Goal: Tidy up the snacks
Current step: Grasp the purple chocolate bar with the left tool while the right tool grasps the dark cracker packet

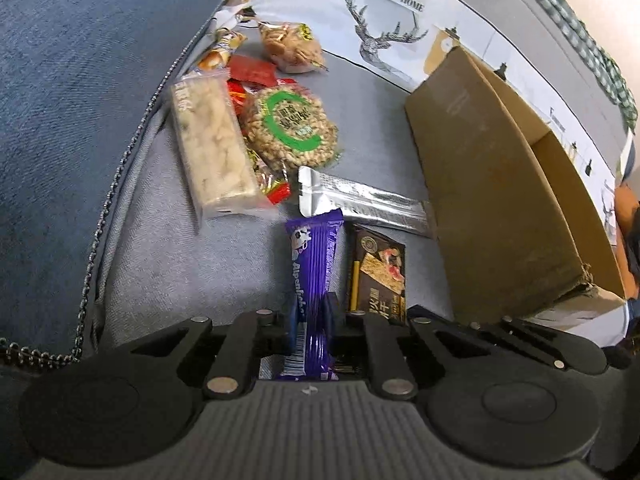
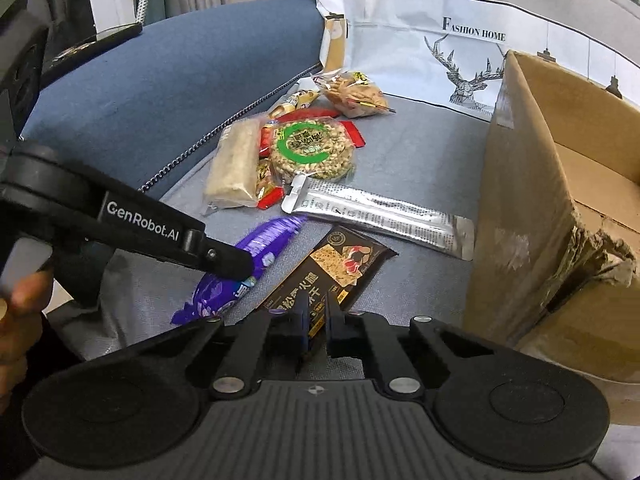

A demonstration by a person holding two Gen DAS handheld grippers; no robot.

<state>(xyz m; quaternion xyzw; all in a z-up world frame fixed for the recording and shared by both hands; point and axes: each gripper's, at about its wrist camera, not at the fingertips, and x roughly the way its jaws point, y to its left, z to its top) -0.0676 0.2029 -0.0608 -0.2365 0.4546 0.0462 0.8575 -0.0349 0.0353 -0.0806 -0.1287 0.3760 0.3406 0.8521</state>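
Note:
My left gripper point(image 1: 310, 320) is shut on a purple Alpenliebe bar point(image 1: 314, 280), which also shows in the right wrist view point(image 2: 256, 248) under the left gripper point(image 2: 236, 266). My right gripper point(image 2: 318, 320) is shut on the near end of a dark brown cracker packet point(image 2: 336, 268), also in the left wrist view point(image 1: 380, 272). A silver sachet point(image 2: 380, 212) lies beyond them. A round green-labelled rice cake point(image 2: 310, 148), a pale nougat bar point(image 2: 236, 164) and a bag of crackers point(image 2: 352, 94) lie further back. An open cardboard box point(image 2: 532, 184) stands at the right.
Everything lies on a grey cloth point(image 2: 420, 136) over a blue sofa point(image 2: 140, 92). A white "Fashion Home" deer-print cover point(image 2: 460, 48) hangs behind. Small red wrappers point(image 2: 272, 196) sit among the pile. A beaded chain point(image 1: 116, 184) runs along the cloth's left edge.

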